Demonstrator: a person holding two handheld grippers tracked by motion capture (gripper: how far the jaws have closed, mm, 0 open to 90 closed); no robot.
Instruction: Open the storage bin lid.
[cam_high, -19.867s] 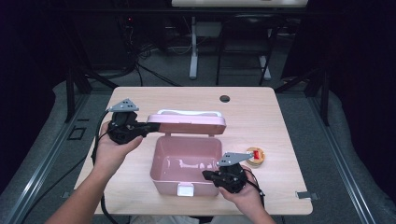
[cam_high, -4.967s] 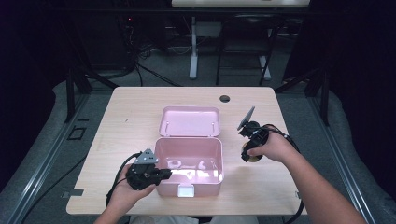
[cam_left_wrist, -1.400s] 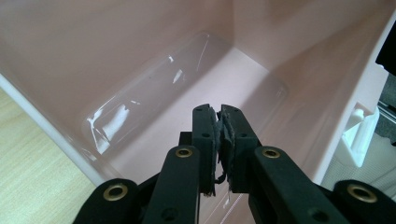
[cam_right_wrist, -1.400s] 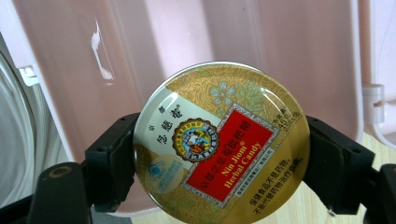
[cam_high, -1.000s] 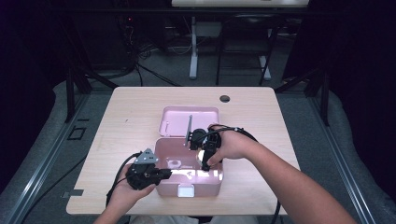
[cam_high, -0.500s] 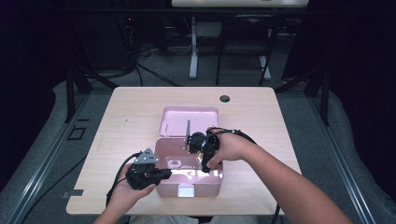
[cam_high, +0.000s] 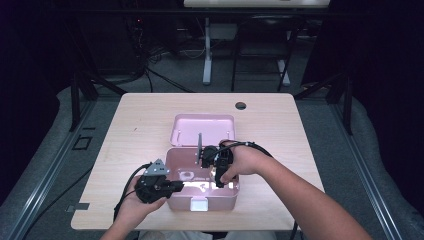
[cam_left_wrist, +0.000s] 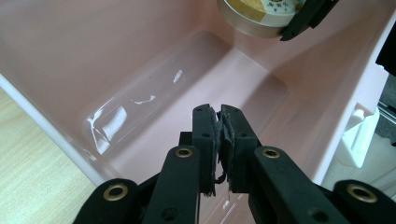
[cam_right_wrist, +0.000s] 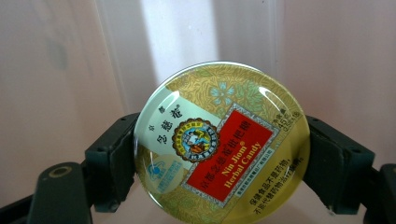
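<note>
An open pink box (cam_high: 220, 200) stands near the table's front edge, with its lid (cam_high: 202, 129) lying flat behind it. My right gripper (cam_high: 218, 176) points down into the box and is shut on a round Nin Jiom herbal candy tin (cam_right_wrist: 219, 144), one jaw on each side. From the left gripper view the tin (cam_left_wrist: 257, 14) hangs above the box floor (cam_left_wrist: 140, 56). My left gripper (cam_high: 177, 186) sits at the box's front left corner with its pads pressed together (cam_left_wrist: 219, 116). Whether they pinch the rim I cannot tell.
The wooden table (cam_high: 140, 130) has a black round hole (cam_high: 240, 105) near its far edge. Beyond the table lie dark floor, cables and stand legs. Both forearms come in over the table's front edge.
Five seconds ago the right gripper held the tin to the right of the box; now it holds it inside the box. Over the last second it barely shifted. The left gripper stayed put.
</note>
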